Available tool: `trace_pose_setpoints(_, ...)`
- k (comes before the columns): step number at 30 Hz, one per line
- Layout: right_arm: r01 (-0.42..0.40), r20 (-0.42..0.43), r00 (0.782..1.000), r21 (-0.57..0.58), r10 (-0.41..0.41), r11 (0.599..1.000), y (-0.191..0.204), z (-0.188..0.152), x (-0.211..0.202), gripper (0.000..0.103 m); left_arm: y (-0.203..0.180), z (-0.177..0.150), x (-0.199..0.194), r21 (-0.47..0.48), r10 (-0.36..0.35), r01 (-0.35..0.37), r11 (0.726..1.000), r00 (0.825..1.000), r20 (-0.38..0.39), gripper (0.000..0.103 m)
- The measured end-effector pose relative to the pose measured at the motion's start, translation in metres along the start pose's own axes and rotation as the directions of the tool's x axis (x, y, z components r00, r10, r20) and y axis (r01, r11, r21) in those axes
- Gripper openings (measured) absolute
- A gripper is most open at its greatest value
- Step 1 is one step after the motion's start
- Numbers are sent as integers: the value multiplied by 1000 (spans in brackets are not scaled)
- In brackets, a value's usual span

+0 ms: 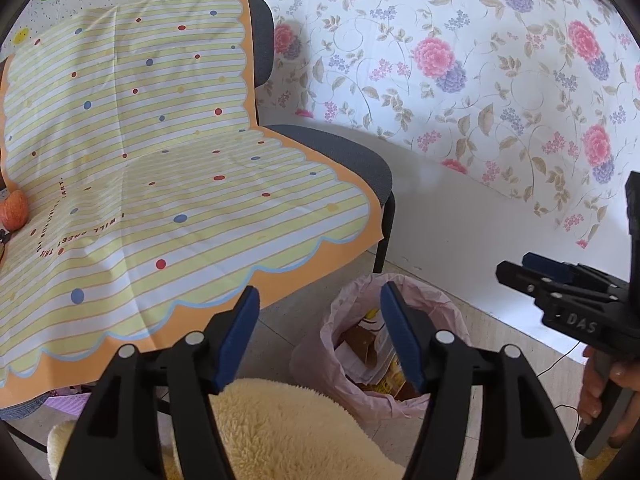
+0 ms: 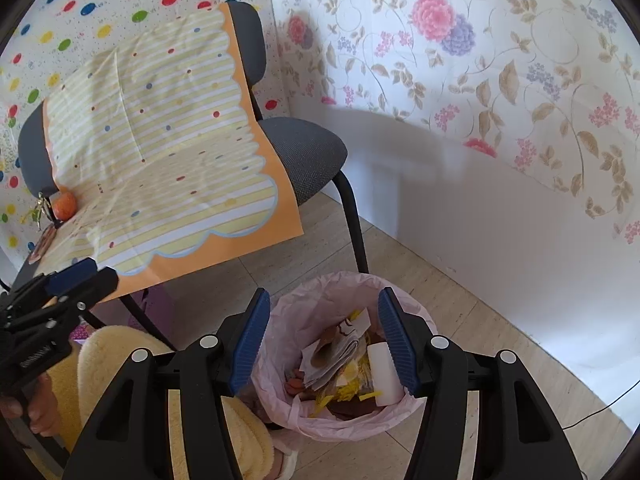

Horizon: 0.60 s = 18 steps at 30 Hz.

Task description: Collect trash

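Observation:
A small bin lined with a pink bag [image 2: 340, 412] stands on the floor by the chair; it holds paper scraps, yellow shreds and a white block [image 2: 382, 372]. It also shows in the left wrist view [image 1: 352, 392]. My right gripper [image 2: 322, 344] is open and empty, right above the bin. My left gripper [image 1: 318, 336] is open and empty, above a fleece cushion and left of the bin. An orange ball-like thing [image 2: 65, 205] and small bits [image 2: 40, 210] lie on the chair's left side; the orange thing shows too in the left view [image 1: 14, 210].
A grey chair [image 2: 308, 148] carries a striped dotted cloth [image 1: 160, 160]. A cream fleece cushion [image 1: 288, 432] lies below my left gripper. A flowered wall covering [image 2: 480, 80] runs behind. The floor is tiled [image 2: 460, 320]. The right gripper appears in the left view [image 1: 560, 288].

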State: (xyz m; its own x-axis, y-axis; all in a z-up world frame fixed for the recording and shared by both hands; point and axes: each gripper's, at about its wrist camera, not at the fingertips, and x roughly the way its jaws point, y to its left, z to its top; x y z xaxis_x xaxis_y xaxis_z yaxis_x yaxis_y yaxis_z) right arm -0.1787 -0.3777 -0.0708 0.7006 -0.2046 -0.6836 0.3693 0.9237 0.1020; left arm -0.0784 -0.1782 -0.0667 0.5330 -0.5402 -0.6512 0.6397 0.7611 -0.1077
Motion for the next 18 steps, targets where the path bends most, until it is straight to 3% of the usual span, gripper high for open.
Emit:
trace_pose_setpoints(5, -9, -55, 998, -42, 7, 999, 11, -10, -12, 61, -5, -6, -6, 18, 27, -27, 999, 999, -34, 74)
trace_pose_setpoints(7, -16, -62, 998, -54, 13, 998, 16, -12, -20, 65, -7, -7, -13, 26, 39, -38, 999, 998, -38, 82)
trace_pose_setpoints(9, -23, -51, 999, -59, 20, 998, 20, -12, -31, 77, -8, -6, -25, 26, 47, -47, 999, 999, -25, 97)
trace_pose_setpoints(12, -18, -27, 1000, -63, 17, 998, 25, -7, -48, 87, -8, -3, -42, 25, 83, -83, 996, 996, -32, 97)
trace_pose_setpoints(18, -28, 5, 1000, -102, 29, 994, 42, 8, -76, 90, 9, 3, -74, -27, 184, -186, 982, 982, -47, 97)
